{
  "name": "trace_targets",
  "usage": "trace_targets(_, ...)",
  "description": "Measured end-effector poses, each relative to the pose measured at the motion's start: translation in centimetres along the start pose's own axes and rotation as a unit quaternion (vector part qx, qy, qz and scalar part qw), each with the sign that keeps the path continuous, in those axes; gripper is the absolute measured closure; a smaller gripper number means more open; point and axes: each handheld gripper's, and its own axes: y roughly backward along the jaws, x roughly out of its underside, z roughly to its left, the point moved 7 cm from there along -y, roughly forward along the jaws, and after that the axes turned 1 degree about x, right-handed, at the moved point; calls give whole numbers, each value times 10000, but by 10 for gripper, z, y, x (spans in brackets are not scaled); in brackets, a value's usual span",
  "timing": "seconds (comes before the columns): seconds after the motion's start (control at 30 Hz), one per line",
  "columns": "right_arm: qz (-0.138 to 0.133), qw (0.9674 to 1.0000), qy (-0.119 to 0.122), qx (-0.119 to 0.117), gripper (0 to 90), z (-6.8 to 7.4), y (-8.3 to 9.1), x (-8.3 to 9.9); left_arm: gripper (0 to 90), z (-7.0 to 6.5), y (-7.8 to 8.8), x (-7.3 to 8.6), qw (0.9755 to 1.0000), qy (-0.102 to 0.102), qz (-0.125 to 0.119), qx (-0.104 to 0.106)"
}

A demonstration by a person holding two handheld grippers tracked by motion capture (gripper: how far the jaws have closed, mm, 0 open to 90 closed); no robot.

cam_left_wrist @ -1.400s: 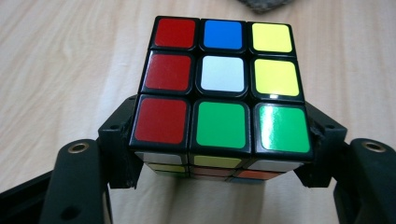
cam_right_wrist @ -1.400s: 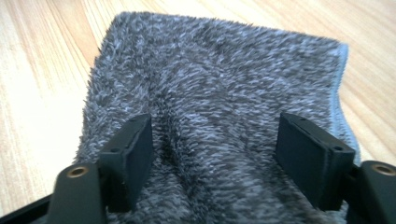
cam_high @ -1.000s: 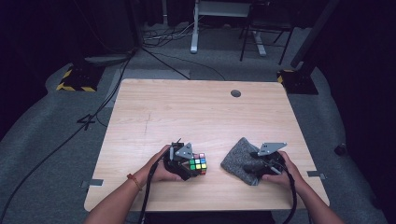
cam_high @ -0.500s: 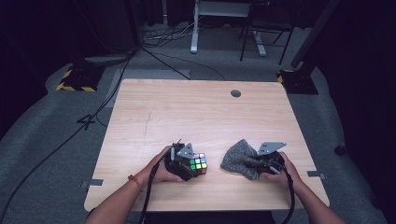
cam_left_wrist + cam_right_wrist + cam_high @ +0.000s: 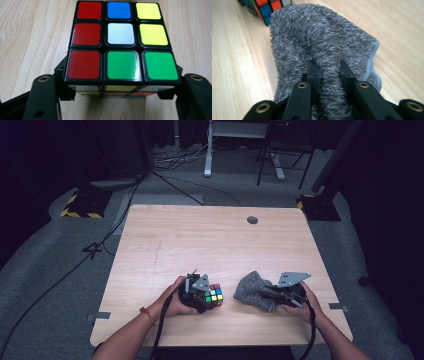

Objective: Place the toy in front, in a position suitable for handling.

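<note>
Left gripper (image 5: 209, 296) clamped on the puzzle cube (image 5: 213, 295): jaws press its two opposite sides, low on the cube, seen clearly in the left gripper view (image 5: 121, 93). They have just closed the last bit onto it. Cube (image 5: 121, 42) sits flat on the worktop (image 5: 210, 240), top face showing red, blue, yellow, white and green stickers. It's near the front edge, left of centre.

Right gripper (image 5: 274, 296) pinched shut on a fold of the grey cloth (image 5: 254, 290); its jaws have just closed, with a ridge of the pile squeezed between them in the right gripper view (image 5: 329, 82). Cloth (image 5: 317, 40) is bunched up, lying on the worktop near the front edge, right of centre, just beside the cube (image 5: 265, 7) but apart from it.

Both hands rest on the worktop behind their grippers.
</note>
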Motion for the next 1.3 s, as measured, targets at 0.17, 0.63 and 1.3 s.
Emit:
trace_targets(0.17,-267,9995,88,-119,761,6,11,-19,334,-4,-4,-8,9999,-123,91,-63)
trace_targets(0.63,-360,9959,635,-530,759,43,-5,-64,336,-15,-21,-44,9986,-507,138,-41)
trace_targets(1.3,4,9984,558,-94,763,31,-23,-52,338,-15,-4,-49,9986,-503,2,-182)
